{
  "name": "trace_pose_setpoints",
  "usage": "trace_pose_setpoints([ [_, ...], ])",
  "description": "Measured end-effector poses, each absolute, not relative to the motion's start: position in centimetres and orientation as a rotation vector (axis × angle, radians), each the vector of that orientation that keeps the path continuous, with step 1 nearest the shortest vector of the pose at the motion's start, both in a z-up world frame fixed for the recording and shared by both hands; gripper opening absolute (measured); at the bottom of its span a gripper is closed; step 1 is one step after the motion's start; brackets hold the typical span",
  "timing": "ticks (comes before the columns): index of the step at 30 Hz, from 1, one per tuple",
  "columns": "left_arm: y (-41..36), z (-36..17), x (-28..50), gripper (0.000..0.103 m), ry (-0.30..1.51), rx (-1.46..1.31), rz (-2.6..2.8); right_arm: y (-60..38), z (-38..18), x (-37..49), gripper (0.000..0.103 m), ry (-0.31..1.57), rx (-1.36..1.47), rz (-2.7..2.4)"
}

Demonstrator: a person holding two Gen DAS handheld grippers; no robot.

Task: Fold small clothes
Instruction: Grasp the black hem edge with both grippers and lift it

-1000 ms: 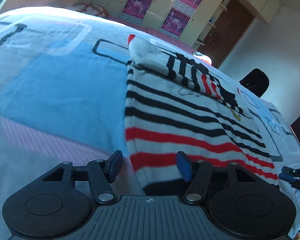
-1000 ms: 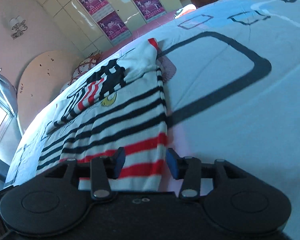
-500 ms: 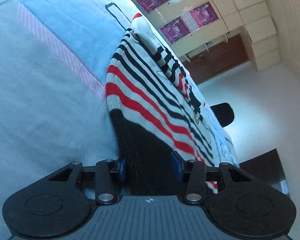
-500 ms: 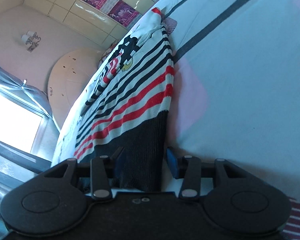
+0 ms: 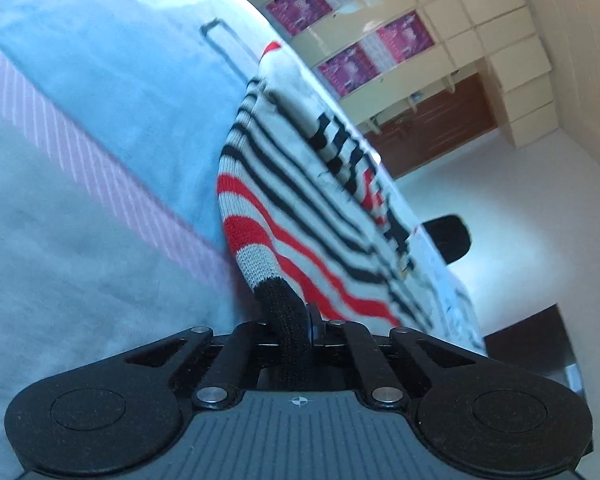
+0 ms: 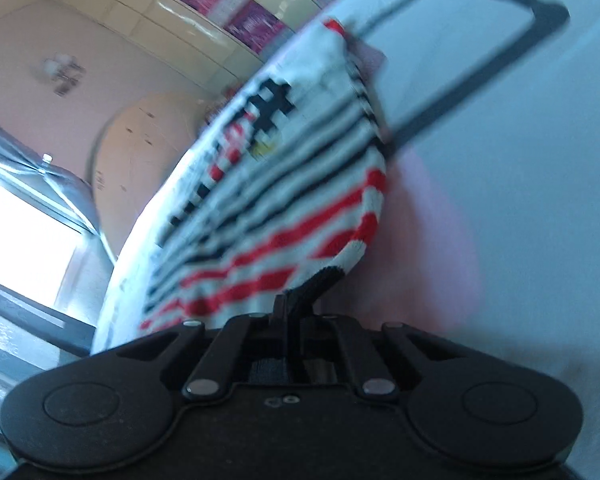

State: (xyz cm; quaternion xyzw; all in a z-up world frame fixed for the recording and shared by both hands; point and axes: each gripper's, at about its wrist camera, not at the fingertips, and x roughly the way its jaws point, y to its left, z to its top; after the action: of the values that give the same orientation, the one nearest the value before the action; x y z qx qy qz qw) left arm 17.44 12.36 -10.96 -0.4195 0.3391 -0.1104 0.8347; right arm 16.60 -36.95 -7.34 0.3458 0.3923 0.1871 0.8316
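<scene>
Knitwear fills the middle of both views: a small striped sweater point(image 5: 300, 200) in white, black and red, with a black ribbed hem point(image 5: 286, 320), lies spread on a pale blue bedspread point(image 5: 100, 120) that carries pink striped bands and dark outlined rectangles. One sleeve is folded across the chest, where a small yellow emblem point(image 6: 262, 148) shows in the right wrist view.

The left gripper point(image 5: 300, 330) has just been closing and its jaws now pinch the black hem at the garment's near left corner; the knit is bunched into a narrow dark roll squeezed between the pads, and the striped fabric above it is drawn into a taut ridge leading away from the grip.

The right gripper point(image 6: 286, 312) has likewise just been closing, and its jaws clamp the hem at the near right corner, with a thin fold of black ribbing point(image 6: 320, 280) running up out of the grip. The fabric there is pulled up off the bedspread in a curved edge.

Both views are tilted and the right one is blurred. Behind the bed stand cream wardrobe doors with magenta posters point(image 5: 404, 38), a brown door point(image 5: 432, 128), and a bright window point(image 6: 16, 224) at the left of the right wrist view
</scene>
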Motion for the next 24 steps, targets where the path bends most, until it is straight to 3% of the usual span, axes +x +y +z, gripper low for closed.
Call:
trace_pose_setpoints([
  [5, 14.0, -9.1, 15.7, 0.003, 0.689, -0.853, -0.232, -38.3, -4.1, 15.4, 0.005, 0.759, 0.668, 0.419],
  [8, 13.7, -11.3, 16.1, 0.003, 0.804, -0.775, -0.182, -38.3, -6.9, 15.8, 0.005, 0.845, 0.638, 0.377],
  [12, 14.0, -11.8, 16.0, 0.003, 0.784, -0.812, -0.192, -39.4, -10.2, 15.4, 0.005, 0.884, 0.765, 0.329],
  [24, 14.3, -9.2, 16.8, 0.003, 0.683, -0.901, -0.226, -38.7, -5.5, 17.2, 0.005, 0.786, 0.692, 0.362],
])
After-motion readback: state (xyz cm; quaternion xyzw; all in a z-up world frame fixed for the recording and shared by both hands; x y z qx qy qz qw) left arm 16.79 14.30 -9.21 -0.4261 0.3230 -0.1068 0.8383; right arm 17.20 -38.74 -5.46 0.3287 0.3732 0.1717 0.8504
